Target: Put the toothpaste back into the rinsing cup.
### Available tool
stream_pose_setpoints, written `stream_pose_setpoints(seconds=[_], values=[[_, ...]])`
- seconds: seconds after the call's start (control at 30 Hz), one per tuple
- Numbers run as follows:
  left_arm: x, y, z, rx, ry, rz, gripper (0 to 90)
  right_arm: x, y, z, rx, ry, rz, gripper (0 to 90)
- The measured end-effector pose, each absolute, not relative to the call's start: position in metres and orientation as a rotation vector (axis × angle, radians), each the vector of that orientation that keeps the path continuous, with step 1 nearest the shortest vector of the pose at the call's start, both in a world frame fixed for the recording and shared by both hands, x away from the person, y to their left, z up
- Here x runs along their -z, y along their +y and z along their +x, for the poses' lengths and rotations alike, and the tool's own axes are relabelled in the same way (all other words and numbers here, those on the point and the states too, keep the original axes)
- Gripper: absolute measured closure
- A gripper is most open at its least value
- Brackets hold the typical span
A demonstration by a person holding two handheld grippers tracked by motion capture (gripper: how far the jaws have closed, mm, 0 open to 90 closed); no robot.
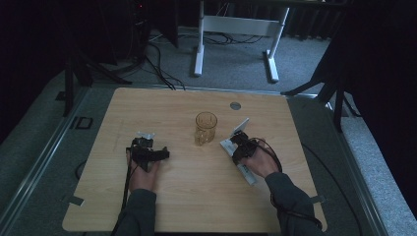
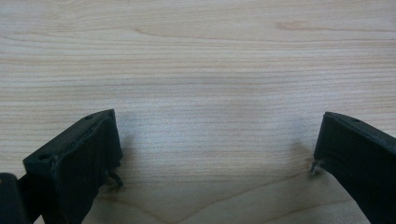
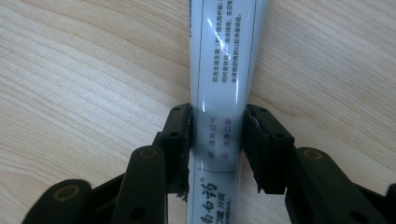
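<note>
A white toothpaste tube [image 3: 224, 70] with printed text lies flat on the wooden table [image 1: 187, 187], right of centre, and in the high view the tube [image 1: 227, 145] runs under the right hand. My right gripper [image 3: 218, 140] is shut on it, one black pad pressed against each side. In the high view that gripper [image 1: 238, 142] points up and left toward an amber glass mug [image 1: 205, 128] standing at the table's middle. My left gripper [image 1: 149, 148] rests left of the mug. Its jaws stand wide apart over bare wood [image 2: 215, 149], with nothing between them.
A round grey cap [image 1: 235, 105] sits in the tabletop behind the mug. Beyond the table's far edge stand a white desk frame [image 1: 236, 29] and dark stands with cables on grey carpet. Black cables trail from both grippers toward the near edge.
</note>
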State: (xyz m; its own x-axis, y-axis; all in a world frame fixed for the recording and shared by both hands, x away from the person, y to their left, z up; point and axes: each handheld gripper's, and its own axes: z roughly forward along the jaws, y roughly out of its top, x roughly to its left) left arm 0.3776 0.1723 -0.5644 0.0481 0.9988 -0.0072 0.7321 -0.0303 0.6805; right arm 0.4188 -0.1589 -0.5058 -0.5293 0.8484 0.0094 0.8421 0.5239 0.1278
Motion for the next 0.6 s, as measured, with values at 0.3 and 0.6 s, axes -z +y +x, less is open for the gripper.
stream_pose_setpoints(seconds=[0.3,0.6], values=[[0.5644,0.1723,0.3776,-0.674,1.736,1.816,0.0,0.5075,-0.1553,0.4204,-0.145,2.7,1.489,61.5],[0.5644,0.1723,0.3776,-0.674,1.736,1.817,0.0,0.5106,-0.1515,0.4243,-0.107,2.701,1.504,60.9]])
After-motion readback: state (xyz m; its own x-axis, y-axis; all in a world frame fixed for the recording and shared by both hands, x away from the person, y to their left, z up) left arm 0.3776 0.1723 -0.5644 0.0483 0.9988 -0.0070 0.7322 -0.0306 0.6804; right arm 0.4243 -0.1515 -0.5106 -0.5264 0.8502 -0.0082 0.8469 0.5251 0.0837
